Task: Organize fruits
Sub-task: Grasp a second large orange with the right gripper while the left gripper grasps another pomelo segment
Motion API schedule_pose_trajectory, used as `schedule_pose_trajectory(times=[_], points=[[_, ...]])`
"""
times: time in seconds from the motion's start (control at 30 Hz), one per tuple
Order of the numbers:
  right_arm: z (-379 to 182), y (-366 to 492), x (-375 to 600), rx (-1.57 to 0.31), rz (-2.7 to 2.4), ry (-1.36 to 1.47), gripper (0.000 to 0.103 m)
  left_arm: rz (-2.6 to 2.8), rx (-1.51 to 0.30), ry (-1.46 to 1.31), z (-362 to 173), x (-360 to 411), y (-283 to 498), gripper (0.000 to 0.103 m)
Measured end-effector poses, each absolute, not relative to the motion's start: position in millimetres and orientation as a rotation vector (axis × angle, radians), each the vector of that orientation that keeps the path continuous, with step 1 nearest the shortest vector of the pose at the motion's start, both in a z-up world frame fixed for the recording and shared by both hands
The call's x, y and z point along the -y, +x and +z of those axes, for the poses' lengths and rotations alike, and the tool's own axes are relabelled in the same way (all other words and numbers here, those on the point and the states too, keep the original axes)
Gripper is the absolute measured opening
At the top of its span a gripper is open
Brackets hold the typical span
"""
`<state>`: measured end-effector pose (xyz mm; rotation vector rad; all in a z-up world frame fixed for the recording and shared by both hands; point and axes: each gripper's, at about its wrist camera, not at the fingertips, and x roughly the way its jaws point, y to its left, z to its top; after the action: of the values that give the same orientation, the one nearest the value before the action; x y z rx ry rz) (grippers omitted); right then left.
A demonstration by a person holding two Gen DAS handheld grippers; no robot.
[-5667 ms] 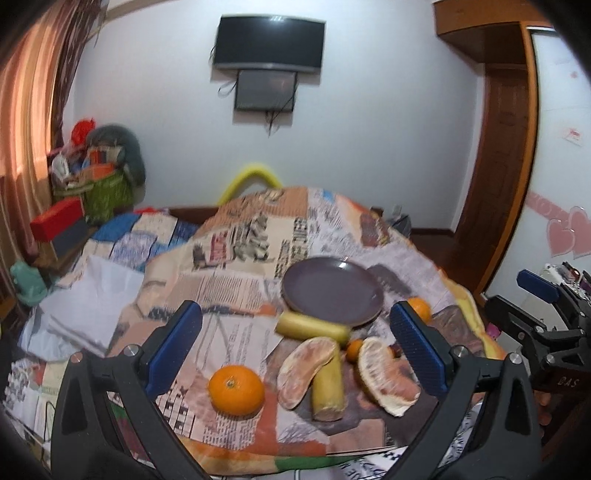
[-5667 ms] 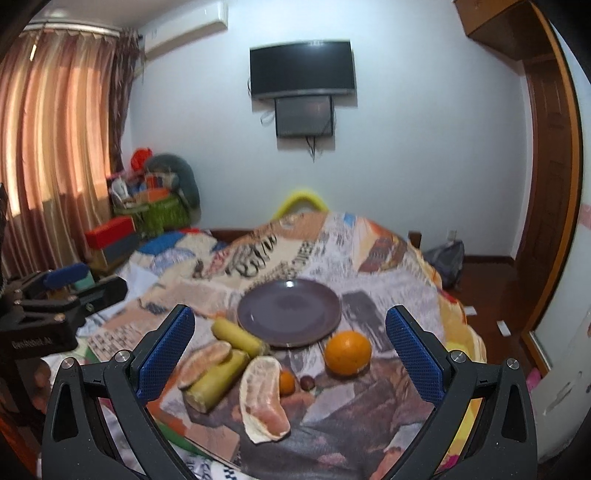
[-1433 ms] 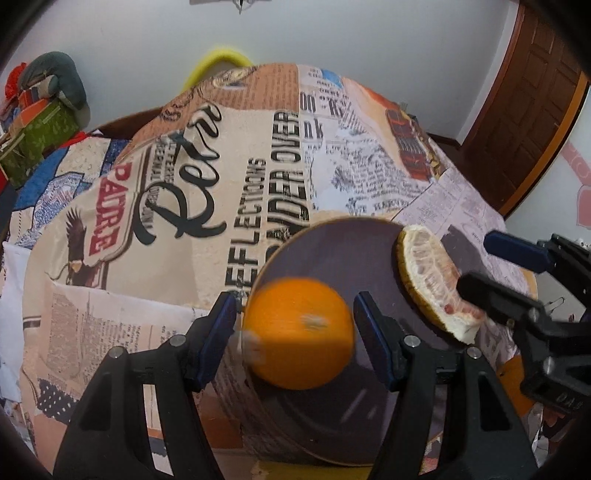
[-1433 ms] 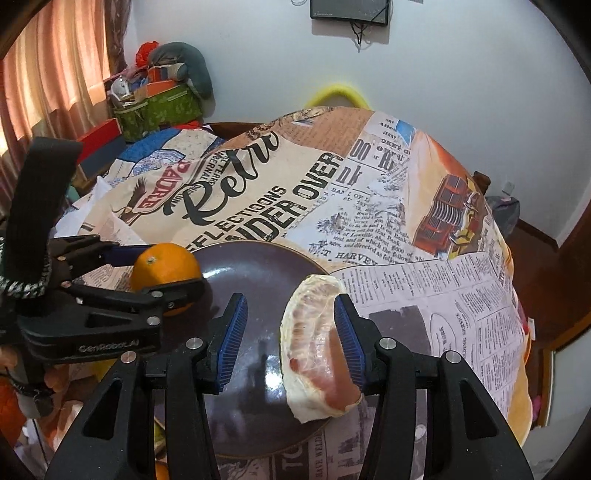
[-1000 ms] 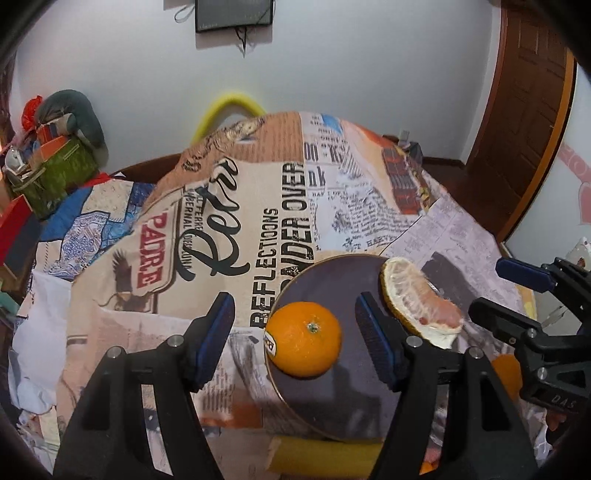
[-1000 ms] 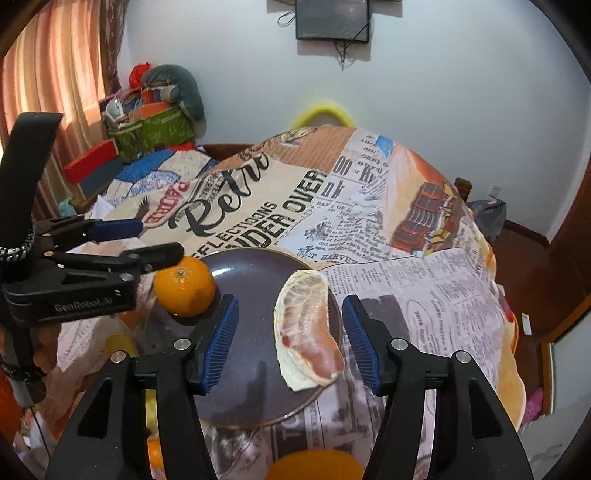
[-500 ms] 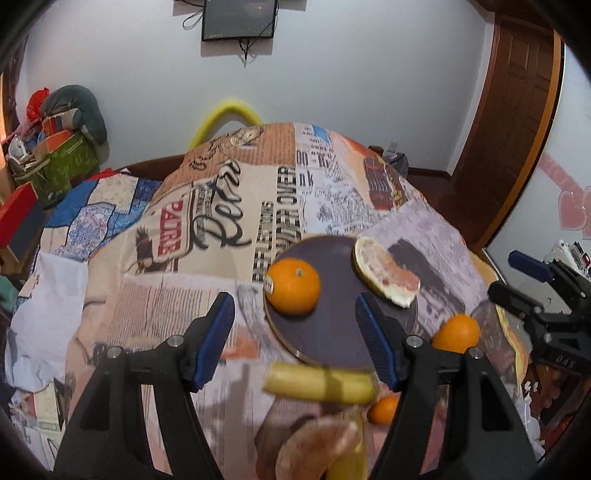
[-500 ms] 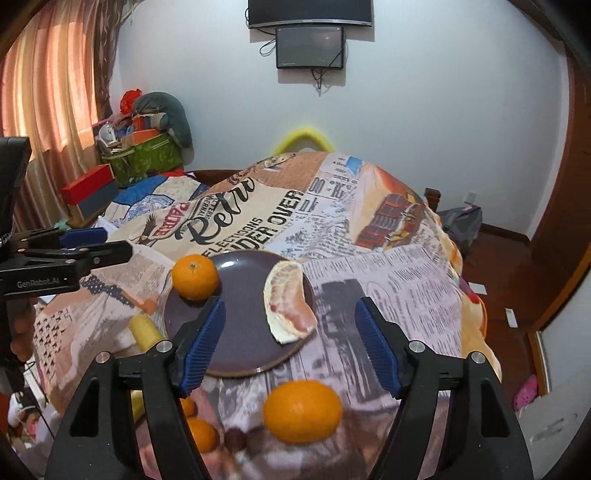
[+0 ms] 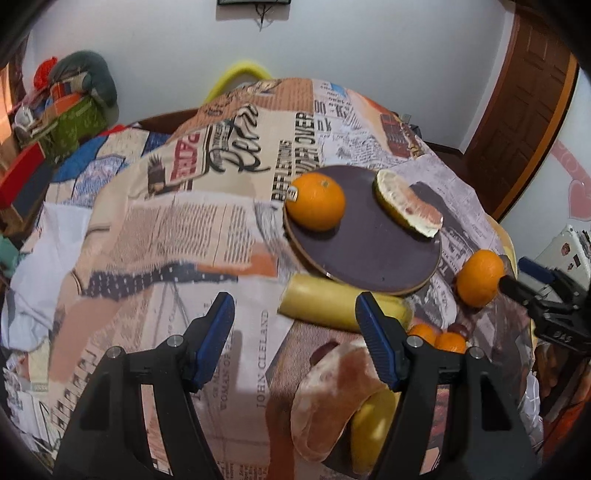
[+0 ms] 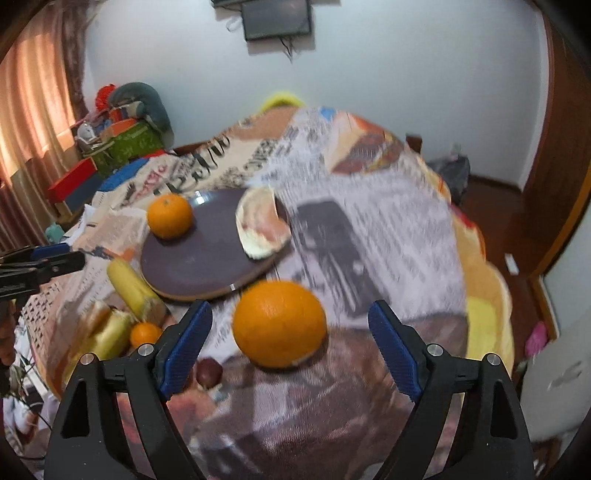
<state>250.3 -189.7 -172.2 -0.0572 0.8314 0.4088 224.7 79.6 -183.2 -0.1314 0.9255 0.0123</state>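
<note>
Both grippers, left gripper (image 9: pixel 295 338) and right gripper (image 10: pixel 290 347), gape empty, right's jaws just widened, above the newsprint cloth (image 9: pixel 221 229); pomelo segment (image 9: pixel 408 208) lies diagonally on plate (image 9: pixel 369 251)

Motion blurs the tablecloth print (image 10: pixel 373 236); the wall screen (image 9: pixel 254 2) is cropped.

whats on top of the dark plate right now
Two things: an orange at the left edge of the plate and a peeled citrus segment lying over its right rim. The rest of the plate is bare. What lies under the fruit is covered.
</note>
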Motion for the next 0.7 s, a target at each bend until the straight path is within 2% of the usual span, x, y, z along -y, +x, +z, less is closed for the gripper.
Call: schedule_pose_trajectory(times=[0.4, 0.43, 0.47, 0.53, 0.7], points=[[-205.9, 263.1, 174.7, -0.908, 0.422, -0.073, 0.083, 0.021, -0.982, -0.172, -204.1, -90.5, 214.1, 0.068], [-206.1, 262.6, 174.4, -0.906, 0.425, -0.07, 0.081, 0.02, -0.985, -0.173, -204.5, -91.1, 211.9, 0.068], [-205.8, 261.7, 174.0, -0.904, 0.429, -0.071, 0.074, 0.02, -0.987, -0.173, -204.7, -91.4, 209.5, 0.068], [-204.2, 259.9, 173.0, -0.901, 0.426, -0.08, 0.068, 0.017, -0.993, -0.173, -205.5, -91.5, 204.4, 0.068], [-199.3, 254.6, 176.4, -0.906, 0.446, -0.067, 0.067, 0.002, -1.013, -0.175, -208.0, -89.0, 192.1, 0.068]])
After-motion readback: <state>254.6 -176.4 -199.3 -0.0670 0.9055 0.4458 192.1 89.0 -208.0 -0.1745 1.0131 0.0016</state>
